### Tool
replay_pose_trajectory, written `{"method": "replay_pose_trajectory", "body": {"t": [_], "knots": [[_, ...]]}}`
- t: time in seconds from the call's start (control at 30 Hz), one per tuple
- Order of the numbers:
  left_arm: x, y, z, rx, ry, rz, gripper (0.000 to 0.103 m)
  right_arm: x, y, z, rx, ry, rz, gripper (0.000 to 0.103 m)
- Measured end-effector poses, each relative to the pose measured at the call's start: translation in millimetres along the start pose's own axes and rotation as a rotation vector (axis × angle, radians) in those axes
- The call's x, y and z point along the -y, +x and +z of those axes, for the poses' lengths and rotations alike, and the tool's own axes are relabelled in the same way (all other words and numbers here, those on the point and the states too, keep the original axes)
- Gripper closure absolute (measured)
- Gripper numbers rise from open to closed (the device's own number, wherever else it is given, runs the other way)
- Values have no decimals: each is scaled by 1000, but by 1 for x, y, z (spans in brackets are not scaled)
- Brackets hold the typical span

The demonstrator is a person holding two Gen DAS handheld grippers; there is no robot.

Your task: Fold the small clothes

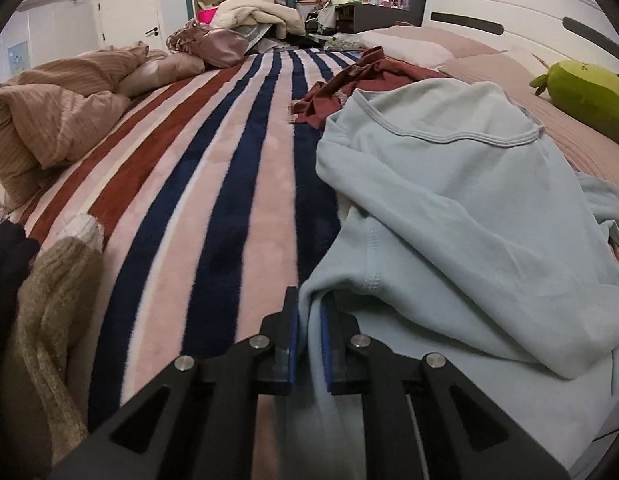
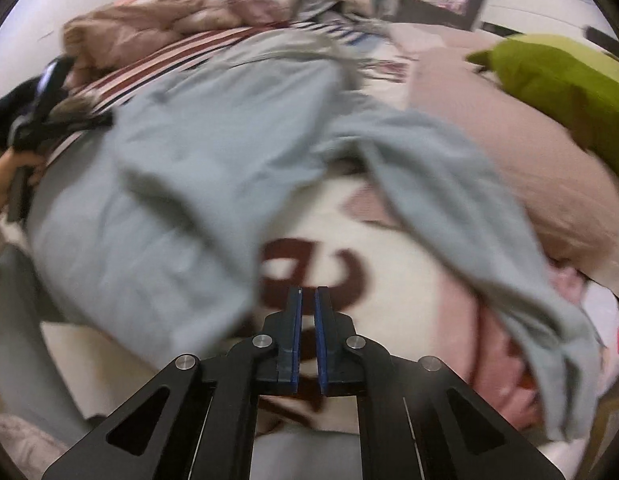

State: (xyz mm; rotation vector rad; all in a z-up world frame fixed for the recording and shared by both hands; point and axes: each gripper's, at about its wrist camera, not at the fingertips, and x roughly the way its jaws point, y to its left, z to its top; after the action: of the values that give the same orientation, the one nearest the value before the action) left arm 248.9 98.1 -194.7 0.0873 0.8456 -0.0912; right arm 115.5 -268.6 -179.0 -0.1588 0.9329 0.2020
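A light blue long-sleeved top [image 1: 449,208] lies crumpled on the right side of the bed. My left gripper [image 1: 309,296] is shut on a fold of its near edge, and pale cloth runs down between the blue pads. In the blurred right wrist view the same top [image 2: 169,184] fills the left and middle, with one sleeve [image 2: 469,232] trailing to the right. My right gripper [image 2: 308,292] is shut with nothing between its pads, just above a white blanket with a dark red print [image 2: 389,248]. A hand [image 2: 5,176] holds the other gripper at the far left edge.
A striped blanket [image 1: 213,184] covers the bed. A maroon garment [image 1: 349,88] lies beyond the top, a beige quilt [image 1: 57,120] at the left, a knitted brown garment [image 1: 49,312] near left, and a pink bag [image 1: 217,46] far back. A green plush toy [image 2: 557,88] rests on a pink pillow [image 2: 509,160].
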Motion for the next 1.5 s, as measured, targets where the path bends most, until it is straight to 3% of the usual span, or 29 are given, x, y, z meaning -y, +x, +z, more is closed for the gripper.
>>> {"method": "replay_pose_trajectory", "body": {"t": [0.07,0.2,0.23,0.27,0.33,0.6,0.7,0.77,0.8,0.93,1.13,1.2,1.27,1.4,1.47,1.5], "knots": [[4,-1,0,-17,13,-12,92,5,-8,-1,25,35,46,99],[7,-17,-1,5,1,-45,76,-21,-23,-4,79,10,284,95],[7,-24,-2,16,-13,-68,70,-30,-22,-6,77,4,316,84],[7,-28,-4,20,-19,-81,68,-38,-18,-6,71,5,332,57],[10,-38,-7,36,-23,-110,65,-55,-6,-8,62,-10,337,33],[12,-57,-20,49,-22,-135,62,-98,27,-10,47,-187,88,38],[10,-54,-24,39,-26,-139,61,-89,21,-12,44,-198,53,68],[10,-50,-25,31,-31,-142,61,-76,18,-10,33,-167,55,97],[10,-49,-25,28,-32,-142,61,-70,17,-9,30,-165,13,101],[12,-39,-21,17,-26,-122,62,-47,-2,-8,66,-198,-112,100],[10,-23,-13,2,-25,-82,62,-8,-24,-3,99,-177,-220,101],[11,-18,-9,-1,-21,-75,62,1,-33,-4,110,-160,-190,101],[13,-13,-4,0,-9,-55,62,-2,-42,-8,130,-192,-89,101],[18,-1,8,-6,12,-65,62,-19,-44,-17,122,-268,-69,101],[20,3,14,-7,30,-57,67,-23,-45,-17,130,-276,-72,101],[20,3,16,1,31,-62,75,-24,-47,-16,145,-274,-75,101]]}}
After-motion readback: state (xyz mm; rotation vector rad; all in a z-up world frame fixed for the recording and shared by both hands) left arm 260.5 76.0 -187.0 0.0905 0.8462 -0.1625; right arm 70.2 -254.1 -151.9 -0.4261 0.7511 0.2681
